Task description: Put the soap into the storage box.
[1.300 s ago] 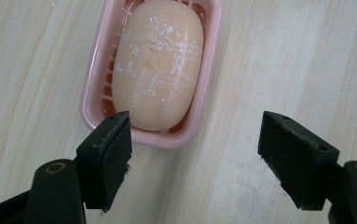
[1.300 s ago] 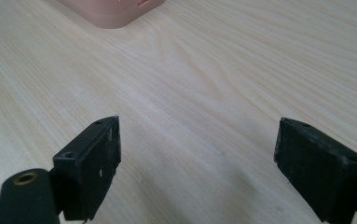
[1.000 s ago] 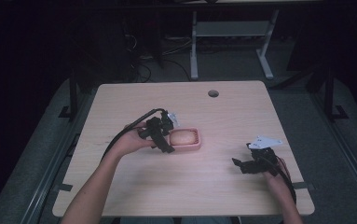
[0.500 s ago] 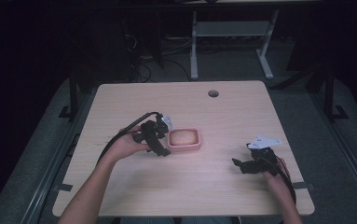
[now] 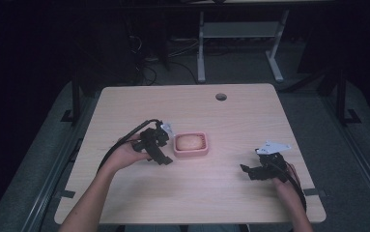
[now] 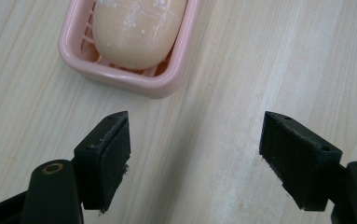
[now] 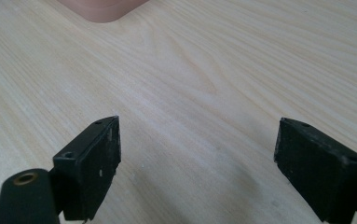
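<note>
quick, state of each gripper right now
left gripper: open, empty, beside the pink soap dish.
right gripper: open, empty, over bare table.

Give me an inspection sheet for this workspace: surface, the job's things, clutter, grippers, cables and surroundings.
Surface: light wood table, bare, with a round hole near the far edge.
Job's things: pink soap dish at mid-table, a pale soap bar lying in it.
Clutter: nothing seen.
Grippers: left gripper open, beside the dish and apart from it, holding nothing; right gripper open over bare wood near the table's right side, holding nothing.
Cables: a black cable trails from the left gripper along the forearm; another trails from the right gripper.
Surroundings: dark room, grey floor, white desk frame beyond.
</note>
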Action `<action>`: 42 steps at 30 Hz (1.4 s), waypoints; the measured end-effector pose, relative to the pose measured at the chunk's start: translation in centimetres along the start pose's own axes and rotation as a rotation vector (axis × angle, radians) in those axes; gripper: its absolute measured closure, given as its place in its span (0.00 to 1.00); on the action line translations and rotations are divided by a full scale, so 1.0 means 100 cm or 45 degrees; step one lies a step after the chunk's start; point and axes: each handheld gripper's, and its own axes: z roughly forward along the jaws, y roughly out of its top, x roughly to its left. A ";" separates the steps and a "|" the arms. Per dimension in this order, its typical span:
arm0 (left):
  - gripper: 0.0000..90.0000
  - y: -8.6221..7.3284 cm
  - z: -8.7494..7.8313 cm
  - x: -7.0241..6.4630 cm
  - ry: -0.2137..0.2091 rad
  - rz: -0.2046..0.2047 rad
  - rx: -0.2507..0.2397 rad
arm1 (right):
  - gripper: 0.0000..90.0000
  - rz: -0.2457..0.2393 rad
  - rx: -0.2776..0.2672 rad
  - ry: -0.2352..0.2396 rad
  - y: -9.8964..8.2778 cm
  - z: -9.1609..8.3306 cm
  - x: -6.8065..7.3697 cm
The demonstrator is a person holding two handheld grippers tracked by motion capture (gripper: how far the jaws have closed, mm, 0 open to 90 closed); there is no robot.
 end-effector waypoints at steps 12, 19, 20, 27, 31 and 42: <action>0.27 -0.013 0.000 -0.004 0.002 -0.014 -0.004 | 0.15 0.001 0.010 0.001 0.000 0.001 0.000; 0.27 -0.022 0.001 -0.007 0.007 -0.023 -0.002 | 0.15 0.000 0.019 0.000 -0.001 0.002 0.001; 0.27 -0.024 0.002 -0.008 0.010 -0.031 -0.013 | 0.15 0.000 0.019 -0.001 -0.001 0.002 0.001; 0.27 -0.030 0.002 -0.013 0.011 -0.027 -0.014 | 0.15 0.001 0.023 0.001 -0.001 0.003 0.002; 0.28 -0.034 0.001 -0.015 0.014 -0.028 -0.022 | 0.15 0.002 0.025 0.002 -0.001 0.003 0.002; 0.28 -0.045 0.002 -0.017 0.015 -0.061 -0.050 | 0.15 0.000 0.027 0.002 -0.001 0.003 0.001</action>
